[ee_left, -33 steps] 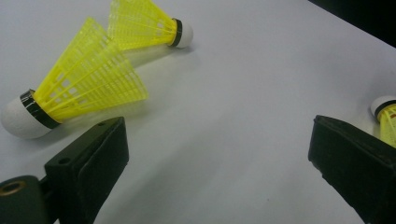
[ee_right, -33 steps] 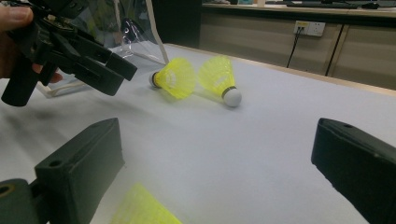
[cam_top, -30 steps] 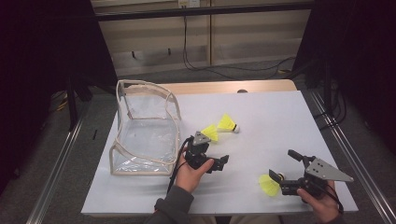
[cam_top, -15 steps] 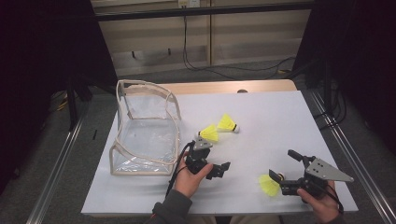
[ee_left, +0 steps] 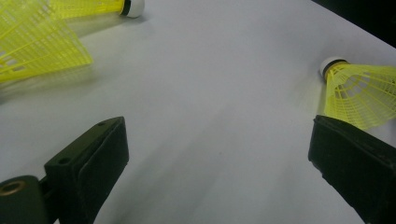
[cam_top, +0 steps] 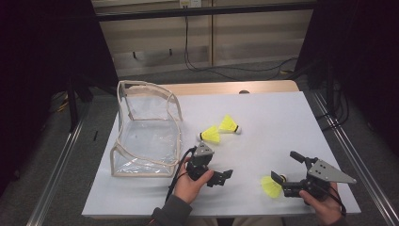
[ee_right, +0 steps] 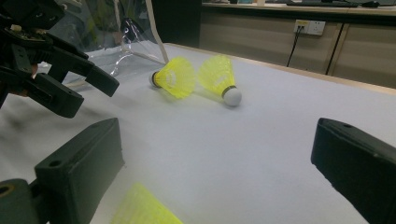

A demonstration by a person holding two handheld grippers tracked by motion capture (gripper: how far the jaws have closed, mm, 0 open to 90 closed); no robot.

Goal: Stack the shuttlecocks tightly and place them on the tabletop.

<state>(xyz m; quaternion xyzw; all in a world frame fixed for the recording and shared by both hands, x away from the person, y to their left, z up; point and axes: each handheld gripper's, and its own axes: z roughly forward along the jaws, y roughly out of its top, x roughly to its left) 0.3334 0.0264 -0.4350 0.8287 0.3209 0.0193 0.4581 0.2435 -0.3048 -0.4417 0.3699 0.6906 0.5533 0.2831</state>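
Between the right gripper (cam_top: 286, 173)'s spread, empty fingers (ee_right: 77, 170) lies a yellow shuttlecock (cam_top: 271, 186).

The high view looks forward and down on the whole white table (cam_top: 282, 122). Both gripper views sit low over it, sharing the two far shuttlecocks (ee_right: 196, 77).

Open white table (cam_top: 282, 122) on the far right — free passage. Clear pouch (cam_top: 146, 132) blocks the left side. Two yellow shuttlecocks (cam_top: 221, 129) lie mid-table, touching; a third shuttlecock (cam_top: 270, 187) sits just before the right gripper (cam_top: 285, 174) — bare lane between grippers.
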